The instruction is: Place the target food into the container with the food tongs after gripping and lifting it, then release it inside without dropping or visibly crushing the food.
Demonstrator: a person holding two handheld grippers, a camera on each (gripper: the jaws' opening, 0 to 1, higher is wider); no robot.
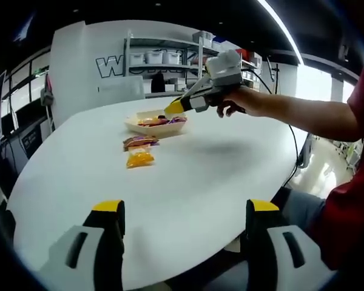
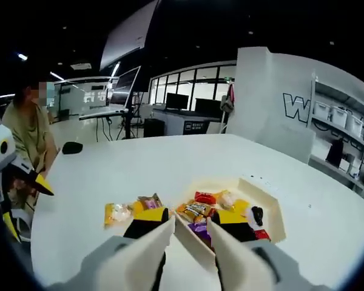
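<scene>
- Table [image 1: 188,176], white and rounded, carries everything; most of its top is bare, so there is open room on every side of the food, and its near edge runs just past the left gripper [image 1: 185,227], which waits there with jaws spread wide and nothing between them.
- Container [image 2: 273,209], a shallow cream tray already holding several wrapped snacks, sits toward the table's far edge in the left gripper view.
- Right gripper [image 2: 191,239] hovers at the container's near-left rim, jaws parted only narrowly and, as far as can be told, gripping nothing; no tongs can be made out.
- Brown packet [image 1: 139,142] lies on the table just outside the container, on the side toward the left gripper.
- Yellow packet [image 1: 139,159] lies just beside it, a little nearer the left gripper, long axis roughly across that view.
- Judgement: both loose packets lie to the left of the right jaws and slightly ahead; the right gripper is far nearer, so a short leftward shift should reach them.
</scene>
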